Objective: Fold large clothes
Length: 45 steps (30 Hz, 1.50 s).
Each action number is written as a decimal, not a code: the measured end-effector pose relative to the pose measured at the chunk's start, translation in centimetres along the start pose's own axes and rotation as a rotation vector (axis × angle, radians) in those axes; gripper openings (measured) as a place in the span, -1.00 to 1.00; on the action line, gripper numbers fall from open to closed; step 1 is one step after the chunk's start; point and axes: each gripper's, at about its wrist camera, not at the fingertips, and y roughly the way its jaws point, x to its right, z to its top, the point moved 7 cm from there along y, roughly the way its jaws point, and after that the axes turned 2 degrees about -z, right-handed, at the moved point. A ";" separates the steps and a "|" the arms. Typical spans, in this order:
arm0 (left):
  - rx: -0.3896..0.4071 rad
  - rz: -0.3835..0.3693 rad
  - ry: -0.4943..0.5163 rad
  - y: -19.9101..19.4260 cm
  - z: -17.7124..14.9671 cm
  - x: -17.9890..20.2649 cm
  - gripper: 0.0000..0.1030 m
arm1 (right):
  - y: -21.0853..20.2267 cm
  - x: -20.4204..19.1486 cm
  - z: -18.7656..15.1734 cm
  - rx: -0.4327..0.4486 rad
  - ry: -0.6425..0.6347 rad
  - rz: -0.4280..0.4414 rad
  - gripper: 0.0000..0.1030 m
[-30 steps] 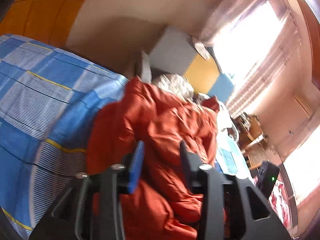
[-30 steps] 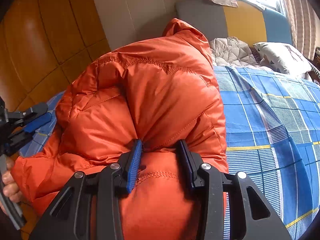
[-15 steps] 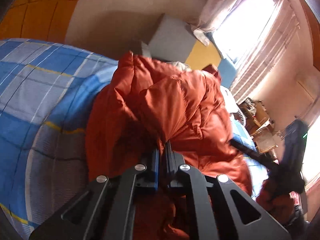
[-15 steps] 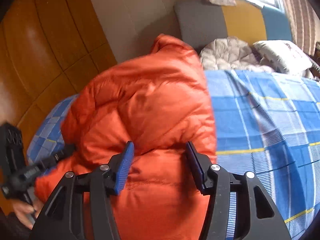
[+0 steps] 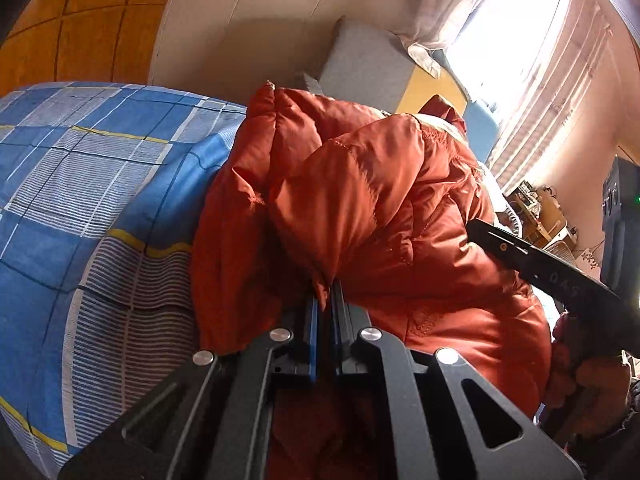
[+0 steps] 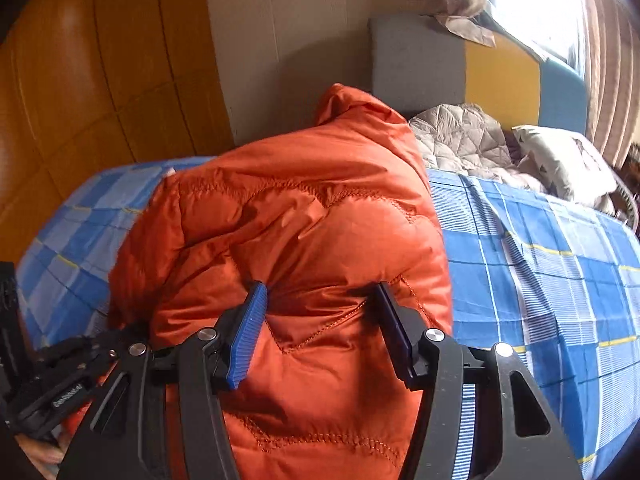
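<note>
A: Left wrist view. A second ago the left gripper [image 5: 325,308] stood wide before the orange jacket [image 5: 360,208]; now its jaws are pinched nearly together on a fold of the cloth. Means a corner is secured for lifting over, I'd judge.

B: Jacket's look?

A: Puffy, quilted, heaped in a mound on the blue checked bedsheet [image 5: 92,184], stitching lines showing.

B: Right wrist view?

A: Right gripper [image 6: 320,320] was narrower, pressed into the padding; now its jaws are spread wide, the jacket [image 6: 304,232] bulging between them, held by neither. Released, likely to regrip. The mound sits on the sheet [image 6: 560,280], short of the grey quilt [image 6: 460,140] and pillow [image 6: 564,160].
</note>
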 end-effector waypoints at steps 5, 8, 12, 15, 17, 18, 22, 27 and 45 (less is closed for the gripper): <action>0.003 0.020 0.011 0.1 -0.3 -0.3 -0.90 | 1.0 -0.8 -0.1 -0.021 -0.039 -0.021 0.09; 0.010 0.039 0.020 -0.1 -0.4 -0.1 -0.90 | 1.9 -1.2 -0.1 -0.044 -0.051 -0.021 0.10; 0.018 0.073 0.042 0.0 -0.5 0.1 -0.90 | 2.9 -1.2 -0.3 -0.068 -0.053 -0.007 0.10; 0.020 0.101 0.054 0.0 -0.3 0.4 -0.89 | 3.7 -1.1 -0.6 -0.082 -0.042 0.014 0.10; 0.025 0.131 0.068 0.0 -0.1 0.7 -0.89 | 4.4 -1.0 -0.9 -0.089 -0.043 0.024 0.10; 0.027 0.142 0.071 0.1 0.0 0.7 -0.89 | 4.7 -1.0 -1.0 -0.093 -0.044 0.026 0.10; 0.037 0.179 0.078 -0.1 -0.1 1.0 -0.88 | 4.9 -1.1 -1.2 -0.096 -0.044 0.029 0.10; 0.045 0.217 0.091 -0.5 -0.3 1.4 -0.83 | 4.1 -1.0 -0.9 -0.102 -0.038 0.052 0.11; 0.062 0.264 0.096 -1.5 -0.7 1.8 -0.53 | 0.3 7.9 -2.7 -0.189 0.218 0.344 0.78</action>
